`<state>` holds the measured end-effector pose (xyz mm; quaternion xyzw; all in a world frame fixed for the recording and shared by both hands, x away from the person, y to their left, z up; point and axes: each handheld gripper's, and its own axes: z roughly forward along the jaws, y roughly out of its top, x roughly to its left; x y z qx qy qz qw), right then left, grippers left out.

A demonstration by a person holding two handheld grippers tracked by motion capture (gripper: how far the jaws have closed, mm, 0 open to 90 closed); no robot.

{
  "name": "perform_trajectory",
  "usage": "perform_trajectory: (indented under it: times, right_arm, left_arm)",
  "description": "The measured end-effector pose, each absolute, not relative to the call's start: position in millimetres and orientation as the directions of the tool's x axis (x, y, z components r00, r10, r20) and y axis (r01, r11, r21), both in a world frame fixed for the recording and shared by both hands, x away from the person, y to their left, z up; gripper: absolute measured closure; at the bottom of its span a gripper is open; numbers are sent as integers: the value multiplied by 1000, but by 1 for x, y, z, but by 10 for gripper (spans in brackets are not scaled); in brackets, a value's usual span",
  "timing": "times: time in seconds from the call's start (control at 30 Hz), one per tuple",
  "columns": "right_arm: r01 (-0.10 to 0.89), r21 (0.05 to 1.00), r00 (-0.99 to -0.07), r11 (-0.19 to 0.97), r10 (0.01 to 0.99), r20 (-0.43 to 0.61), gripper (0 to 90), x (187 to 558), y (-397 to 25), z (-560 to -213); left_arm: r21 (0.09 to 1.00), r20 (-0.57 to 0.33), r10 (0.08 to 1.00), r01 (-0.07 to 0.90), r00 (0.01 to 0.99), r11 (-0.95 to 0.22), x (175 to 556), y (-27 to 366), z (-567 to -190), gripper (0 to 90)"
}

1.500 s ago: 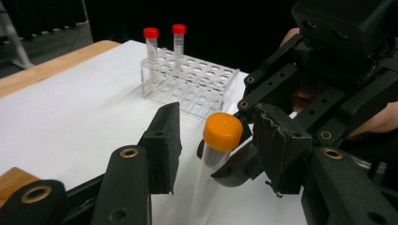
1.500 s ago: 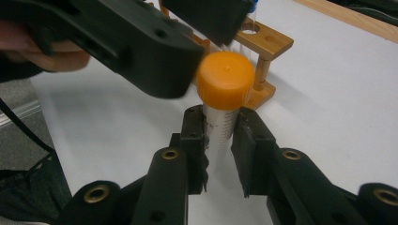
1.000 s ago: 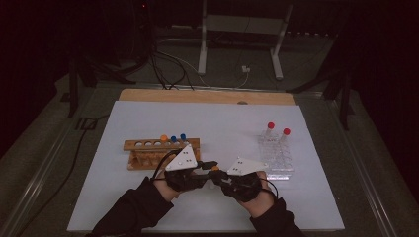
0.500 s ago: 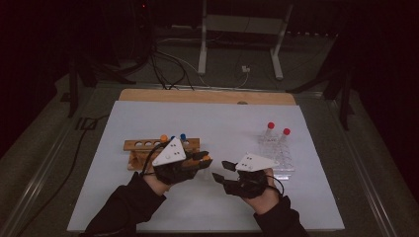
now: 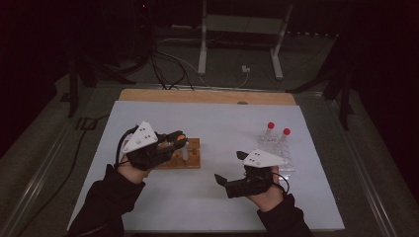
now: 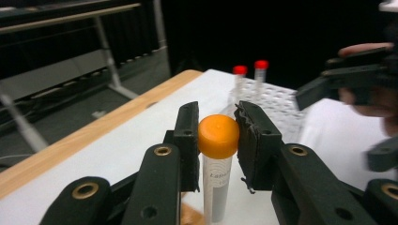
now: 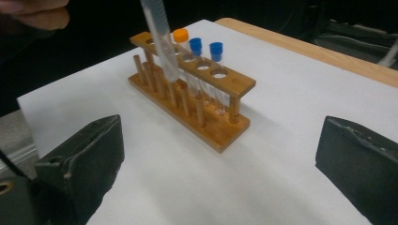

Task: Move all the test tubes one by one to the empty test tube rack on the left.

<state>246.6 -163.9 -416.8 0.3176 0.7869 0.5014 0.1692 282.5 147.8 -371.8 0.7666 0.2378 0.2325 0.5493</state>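
Centre-left of high view: left gripper (image 5: 179, 139) clamped on orange-capped tube (image 6: 218, 154) above wooden rack (image 7: 187, 93); lower right, right gripper (image 5: 230, 168) gaping wide, empty.

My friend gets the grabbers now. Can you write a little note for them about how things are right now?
Left gripper: shut on the orange-capped tube, held above the wooden rack, not yet in a hole.
Right gripper: open, holding nothing, over the white mat.
Already in the wooden rack: another orange-capped tube and two blue-capped tubes.
Two red-capped tubes stand in the clear rack.
Probably next: lower the held tube into a free hole.
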Motion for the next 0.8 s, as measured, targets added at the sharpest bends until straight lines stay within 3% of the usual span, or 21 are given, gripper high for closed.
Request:
perform_trajectory:
  times: [0.8]
  right_arm:
    - [333,896,-736,292,674,54,0,249,-171,-415]
  left_arm:
    - [955,72,799,191,597,-228,313,207,-382,721]
